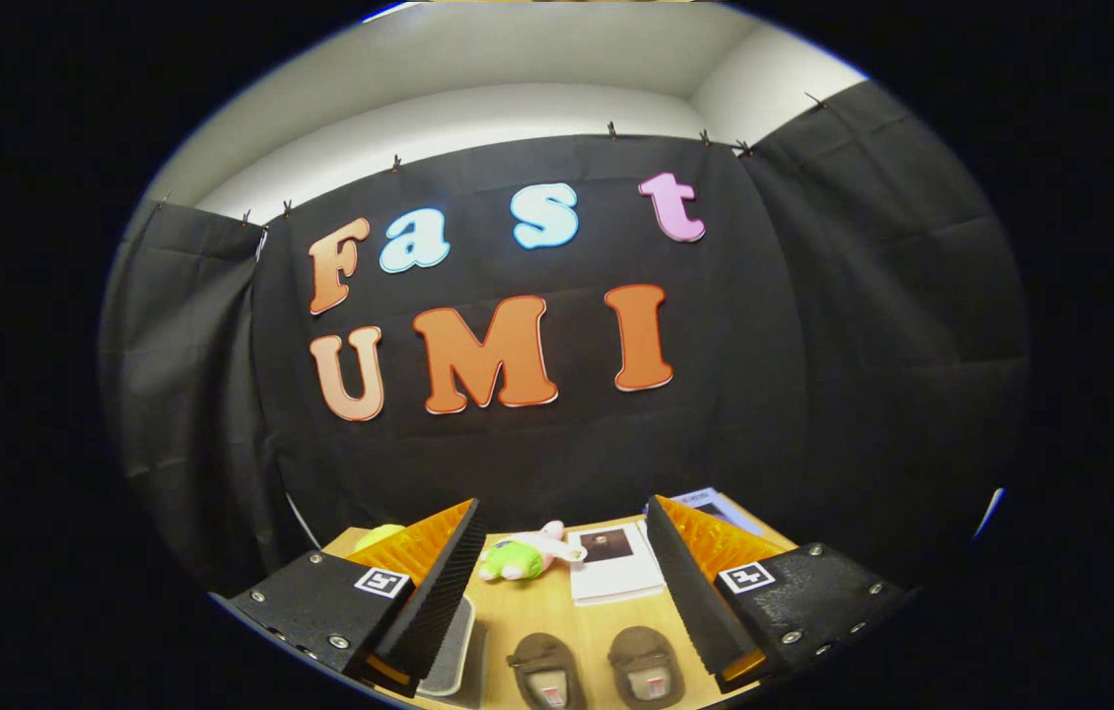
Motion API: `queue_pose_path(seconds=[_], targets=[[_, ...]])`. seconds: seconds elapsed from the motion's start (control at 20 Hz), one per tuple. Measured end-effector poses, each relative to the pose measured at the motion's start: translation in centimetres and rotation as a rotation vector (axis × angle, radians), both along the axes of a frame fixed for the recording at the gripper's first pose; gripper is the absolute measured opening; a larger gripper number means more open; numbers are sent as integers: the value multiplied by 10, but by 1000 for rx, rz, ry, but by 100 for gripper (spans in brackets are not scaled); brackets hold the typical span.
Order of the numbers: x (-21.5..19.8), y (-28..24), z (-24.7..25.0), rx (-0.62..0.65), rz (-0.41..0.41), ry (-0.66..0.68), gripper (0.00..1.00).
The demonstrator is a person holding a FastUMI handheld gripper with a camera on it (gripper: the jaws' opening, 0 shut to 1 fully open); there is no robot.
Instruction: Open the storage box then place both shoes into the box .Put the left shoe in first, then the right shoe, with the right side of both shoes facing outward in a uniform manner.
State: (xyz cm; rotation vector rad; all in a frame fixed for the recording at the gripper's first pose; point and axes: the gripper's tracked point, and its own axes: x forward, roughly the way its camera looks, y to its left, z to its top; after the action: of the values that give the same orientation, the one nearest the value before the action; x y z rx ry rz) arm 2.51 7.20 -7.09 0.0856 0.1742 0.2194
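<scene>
Shoes [596, 669] side by side on table [557, 606] (storage box [449, 646] beside), between spread hand-held gripper [557, 611] fingers.

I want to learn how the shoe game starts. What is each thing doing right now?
gripper: open, holding nothing, above the table.
left shoe: on the table, not in the box.
right shoe: beside it, on the table.
plush toy: lying down beyond the shoes.
booklet: lying flat, closed.

The tool [557, 582] is raised, its fingers spread wide, gripping nothing.
</scene>
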Motion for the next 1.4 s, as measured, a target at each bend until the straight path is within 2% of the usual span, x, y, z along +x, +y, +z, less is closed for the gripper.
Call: queue_pose_path(seconds=[0.35, 0.75, 0.95, 1.15, 1.3, 1.4], targets=[[1, 50, -107, 241, 184, 330, 98], [-11, 96, -201, 536, 325, 621, 98], [-14, 114, -236, 633, 361, 719, 98], [-21, 127, -259, 645, 408, 787, 98], [-30, 143, -255, 724, 483, 813, 98], [-32, 150, -258, 732, 503, 825, 98]])
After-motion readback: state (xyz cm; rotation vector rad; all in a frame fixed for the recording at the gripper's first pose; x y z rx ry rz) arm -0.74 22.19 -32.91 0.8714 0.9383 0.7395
